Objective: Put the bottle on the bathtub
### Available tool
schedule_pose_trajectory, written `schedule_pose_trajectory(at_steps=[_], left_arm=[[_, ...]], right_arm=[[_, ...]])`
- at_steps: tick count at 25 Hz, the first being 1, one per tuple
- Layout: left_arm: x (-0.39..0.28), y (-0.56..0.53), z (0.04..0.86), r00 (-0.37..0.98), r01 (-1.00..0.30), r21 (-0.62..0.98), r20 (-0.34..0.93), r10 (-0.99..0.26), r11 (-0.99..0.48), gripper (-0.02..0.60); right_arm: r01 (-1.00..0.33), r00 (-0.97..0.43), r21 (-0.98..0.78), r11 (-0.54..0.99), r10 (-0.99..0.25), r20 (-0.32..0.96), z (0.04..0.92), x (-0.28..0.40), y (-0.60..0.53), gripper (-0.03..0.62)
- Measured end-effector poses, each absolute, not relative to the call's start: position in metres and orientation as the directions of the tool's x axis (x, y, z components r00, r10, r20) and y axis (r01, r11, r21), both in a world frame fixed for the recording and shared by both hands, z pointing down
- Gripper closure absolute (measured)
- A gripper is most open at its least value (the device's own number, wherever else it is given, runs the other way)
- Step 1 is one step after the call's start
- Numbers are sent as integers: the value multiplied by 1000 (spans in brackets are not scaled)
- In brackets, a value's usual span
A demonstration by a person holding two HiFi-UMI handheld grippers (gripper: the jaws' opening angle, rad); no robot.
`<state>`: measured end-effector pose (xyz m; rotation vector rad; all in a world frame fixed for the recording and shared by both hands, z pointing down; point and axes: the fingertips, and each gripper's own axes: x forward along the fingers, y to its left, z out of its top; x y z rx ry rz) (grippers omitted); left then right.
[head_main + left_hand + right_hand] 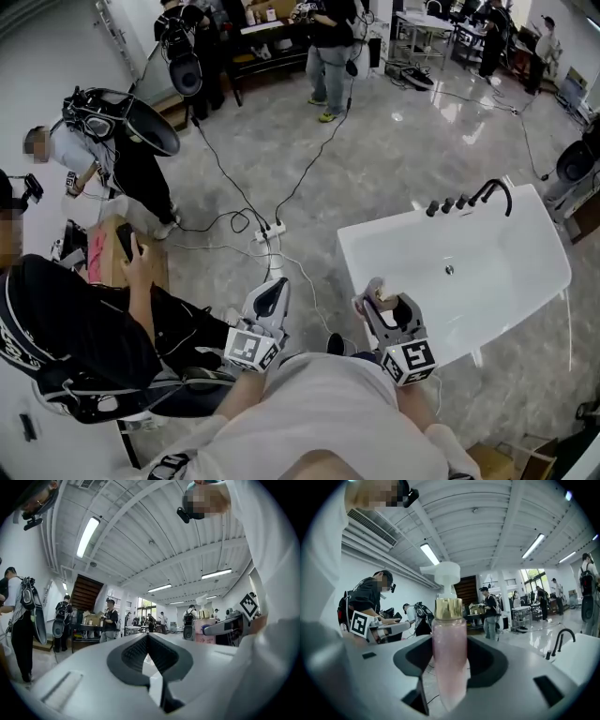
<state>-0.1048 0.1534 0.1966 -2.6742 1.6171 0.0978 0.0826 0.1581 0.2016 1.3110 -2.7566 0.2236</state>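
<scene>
- At the centre of the right gripper view, the pink pump bottle (449,663) stands upright, pump head up. I judge that is so it can go down on its base.
- My right claw (388,312) is clamped round its body, at the near-left rim of the white bathtub (384,225), lower middle of the head view.
- My left claw (149,649) is closed on nothing, held aside, lower left of centre.
</scene>
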Motion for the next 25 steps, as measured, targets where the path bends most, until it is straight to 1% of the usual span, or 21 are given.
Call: schedule_pose_trajectory(at_steps=[5, 10, 14, 25], left_arm=[[-96, 89, 185, 449, -892, 16, -66, -891, -451, 577], [-84, 43, 181, 480, -877, 6, -62, -875, -481, 577], [-79, 18, 182, 502, -864, 10, -53, -863, -503, 577], [-94, -23, 194, 553, -832, 51, -7, -833, -552, 577]], right_arm=[[-774, -634, -94, 627, -761, 137, 196, 93, 100, 373], [-789, -614, -111, 604, -777, 139, 199, 105, 64, 375], [-806, -592, -121, 580, -792, 148, 202, 109, 44, 375], [-828, -561, -133, 545, -803, 199, 206, 89, 7, 375]])
